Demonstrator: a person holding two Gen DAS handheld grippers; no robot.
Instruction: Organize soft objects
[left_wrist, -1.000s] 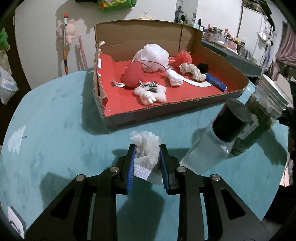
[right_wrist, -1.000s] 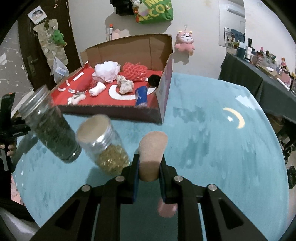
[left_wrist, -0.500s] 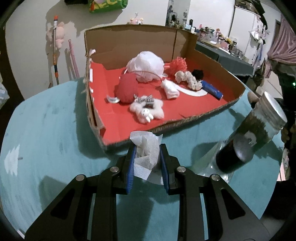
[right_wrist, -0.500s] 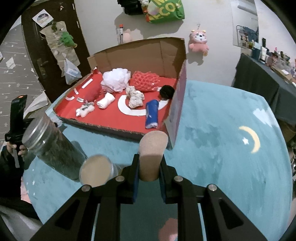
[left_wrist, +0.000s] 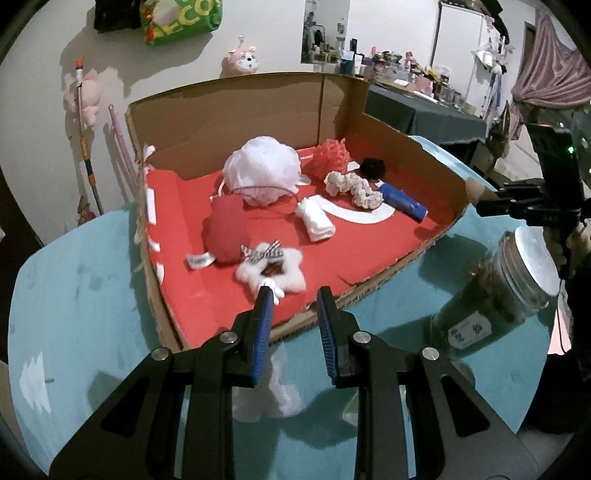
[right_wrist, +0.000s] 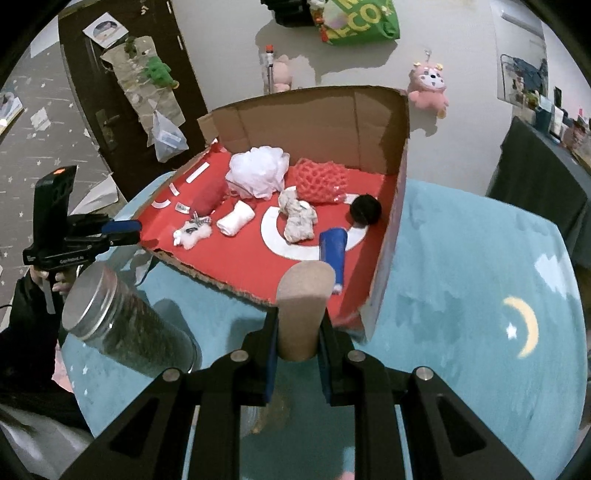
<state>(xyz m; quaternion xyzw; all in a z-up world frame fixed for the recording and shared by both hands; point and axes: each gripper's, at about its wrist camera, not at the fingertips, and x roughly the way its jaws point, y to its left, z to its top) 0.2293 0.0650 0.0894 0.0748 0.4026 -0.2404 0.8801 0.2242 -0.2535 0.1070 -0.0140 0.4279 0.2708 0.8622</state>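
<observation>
While my right claw (right_wrist: 297, 332) pinches the tan pad (right_wrist: 304, 295), my left claw (left_wrist: 291, 306) stands spread and empty. Next, I reckon, the pad goes into the box (right_wrist: 314, 122) at twelve o'clock.

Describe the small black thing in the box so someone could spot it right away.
Look in the red-lined cardboard box on the teal table. By its right wall, beside the red mesh pouf, lies a black pom-pom, the only dark, round, fuzzy item there.

Both wrist cams angled down, close on shared cardboard box (left_wrist: 406, 147), opposite corners.
</observation>
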